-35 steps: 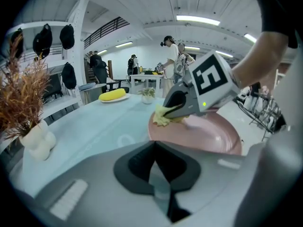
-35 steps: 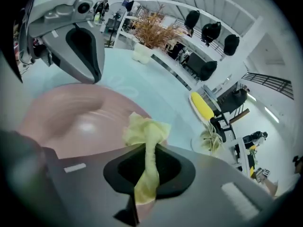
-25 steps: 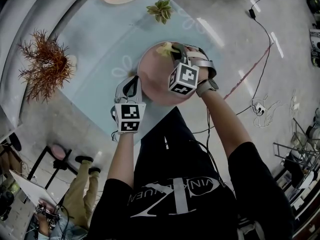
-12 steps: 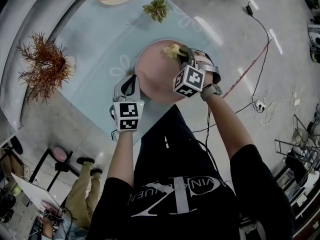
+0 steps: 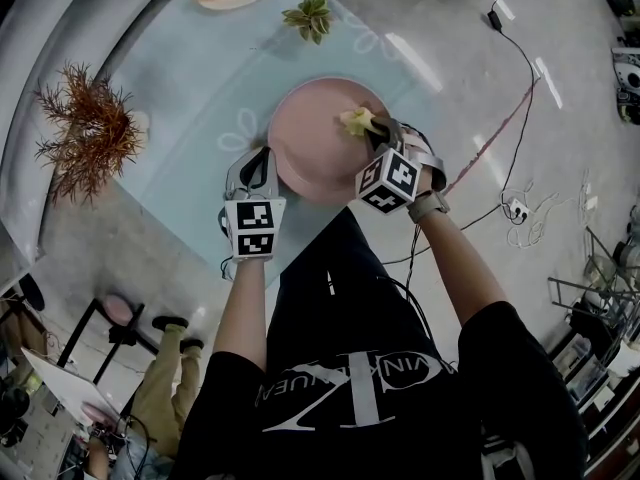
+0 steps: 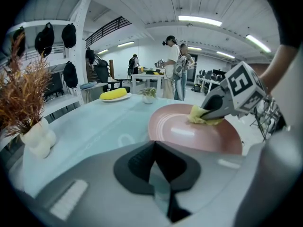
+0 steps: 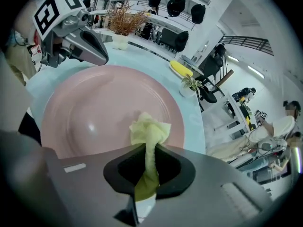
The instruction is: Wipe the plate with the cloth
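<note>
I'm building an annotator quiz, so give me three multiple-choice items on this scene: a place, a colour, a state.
1. Where is the cloth? A on the plate; B on the bare table; C draped on the potted succulent.
2. What colour is the plate? A white; B pink; C blue.
3. How do the right gripper's jaws stand? A wide apart, empty; B shut on the cloth; C shut on the plate's rim.
Key: 1 A, it is bunched against the plate's surface; 2 B, pink in every view; 3 B, the cloth runs pinched between them.
</note>
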Motion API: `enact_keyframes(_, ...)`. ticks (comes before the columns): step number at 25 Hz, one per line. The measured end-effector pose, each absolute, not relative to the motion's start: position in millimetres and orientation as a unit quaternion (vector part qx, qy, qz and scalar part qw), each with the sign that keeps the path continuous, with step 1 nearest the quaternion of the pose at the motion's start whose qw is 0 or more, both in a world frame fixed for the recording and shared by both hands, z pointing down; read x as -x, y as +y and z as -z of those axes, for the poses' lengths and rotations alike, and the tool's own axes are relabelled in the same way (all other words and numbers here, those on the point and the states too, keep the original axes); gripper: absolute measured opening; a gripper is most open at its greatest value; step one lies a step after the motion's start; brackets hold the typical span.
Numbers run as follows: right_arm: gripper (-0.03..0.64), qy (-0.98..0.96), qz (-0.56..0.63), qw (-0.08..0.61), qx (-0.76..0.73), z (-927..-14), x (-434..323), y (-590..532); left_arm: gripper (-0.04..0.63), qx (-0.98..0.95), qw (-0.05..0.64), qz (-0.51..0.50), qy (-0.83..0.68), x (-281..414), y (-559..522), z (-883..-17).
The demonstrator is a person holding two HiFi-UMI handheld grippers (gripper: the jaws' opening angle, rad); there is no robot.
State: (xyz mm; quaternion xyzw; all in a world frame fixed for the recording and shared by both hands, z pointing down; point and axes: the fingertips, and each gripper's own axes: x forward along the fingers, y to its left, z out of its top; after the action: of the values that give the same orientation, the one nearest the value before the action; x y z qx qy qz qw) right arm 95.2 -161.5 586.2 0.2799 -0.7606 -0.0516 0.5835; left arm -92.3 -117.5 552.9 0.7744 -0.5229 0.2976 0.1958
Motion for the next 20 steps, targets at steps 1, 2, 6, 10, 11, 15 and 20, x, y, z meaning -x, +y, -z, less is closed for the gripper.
enact_keyframes(1,0.041,-0.762,0.044,0.583,-0.280,-586.6,-96.2,-156.7,0.000,-0.774,0.196,-0.298,-0.523,92.3,-117.4,-553.1)
enact_keyframes(2,0.041,-0.763,0.037,0.581,-0.281,-586.9,-96.9,-151.8,0.000,-0.774,0.196,-0.297,-0.523,92.4,-117.2,-553.3)
enact_keyframes(6,0.041,-0.769,0.007,0.574,-0.280,-587.4,-96.6,-132.6,0.000,-0.773,0.198,-0.296,-0.526,92.5,-117.0,-553.2)
enact_keyframes(10,0.041,-0.776,-0.013,0.569,-0.271,-587.4,-91.0,-113.9,0.000,-0.771,0.199,-0.294,-0.528,92.6,-117.0,-552.9)
enact_keyframes(11,0.041,-0.779,-0.018,0.566,-0.269,-587.4,-89.0,-109.4,0.000,-0.771,0.199,-0.294,-0.529,92.6,-117.0,-552.8)
enact_keyframes(15,0.041,-0.788,-0.033,0.558,-0.260,-587.5,-78.9,-93.2,0.000,-0.771,0.198,-0.293,-0.530,92.3,-116.5,-552.6)
enact_keyframes(20,0.041,-0.802,-0.032,0.549,-0.234,-587.8,-57.0,-78.3,0.000,-0.770,0.199,-0.291,-0.533,92.7,-116.2,-552.6)
